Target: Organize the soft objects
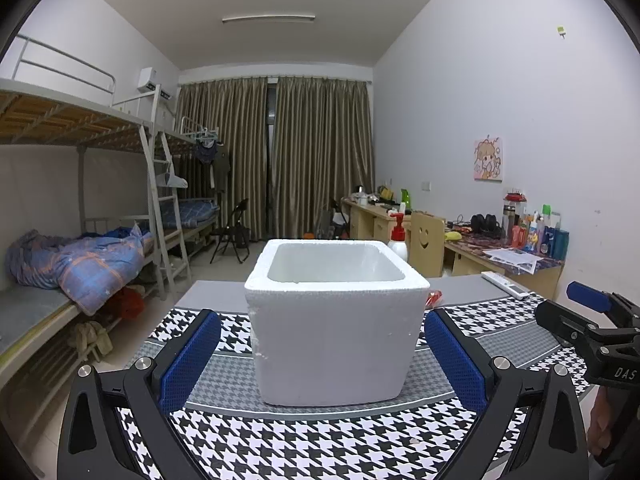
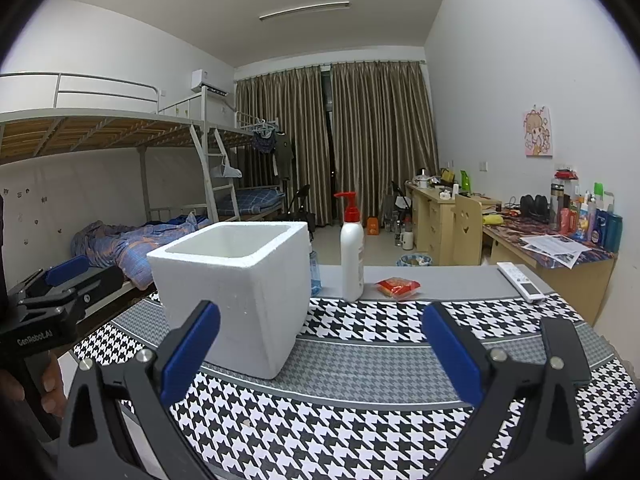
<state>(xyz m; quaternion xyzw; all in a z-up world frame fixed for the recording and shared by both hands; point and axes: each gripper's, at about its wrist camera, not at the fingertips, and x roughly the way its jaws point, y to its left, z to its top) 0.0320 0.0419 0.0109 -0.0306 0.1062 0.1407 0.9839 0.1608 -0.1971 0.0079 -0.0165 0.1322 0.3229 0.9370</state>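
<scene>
Both grippers, left gripper [image 1: 322, 354] and right gripper [image 2: 320, 354], are hanging wide open, holding nothing, facing the foam box [image 1: 334, 320].

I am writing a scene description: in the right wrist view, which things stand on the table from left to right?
White foam box → pump bottle → red packet → remote control.

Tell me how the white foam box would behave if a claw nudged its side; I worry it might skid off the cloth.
The foam box looks like thick-walled polystyrene, and the part of its inside that shows is empty, so it is probably very light and would slide easily on the houndstooth cloth. Its broad base suggests sliding rather than tipping. The crumbly edges may dent under a hard pinch.
</scene>
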